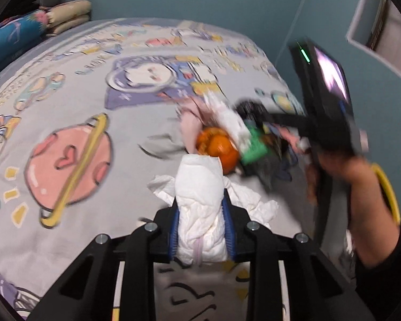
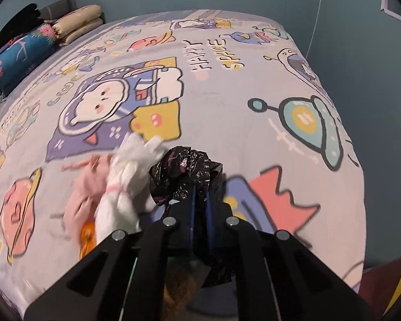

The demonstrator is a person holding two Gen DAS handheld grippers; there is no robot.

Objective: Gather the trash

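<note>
A small heap of trash lies on the cartoon-print bed sheet (image 1: 99, 85). My left gripper (image 1: 200, 203) is shut on a white padded wad (image 1: 200, 192), its blue pads pressing both sides. Just beyond lie an orange wrapper (image 1: 218, 147), a green wrapper (image 1: 254, 147), pink paper (image 1: 189, 128) and another white wad (image 1: 232, 123). My right gripper (image 2: 201, 190) is shut on a crumpled black plastic bag (image 2: 184, 171). In the left wrist view the right gripper (image 1: 254, 115) is blurred, held by a hand (image 1: 342, 171). Left of the bag are the white wad (image 2: 125, 182), pink paper (image 2: 85, 187) and orange wrapper (image 2: 88, 235).
A flat white tissue (image 1: 251, 206) lies under the left gripper. Folded pillows and blankets (image 2: 74, 24) are stacked at the bed's far left corner. The bed sheet (image 2: 227, 107) ends at a teal wall (image 2: 374, 93) on the right. A framed picture (image 1: 382, 24) hangs there.
</note>
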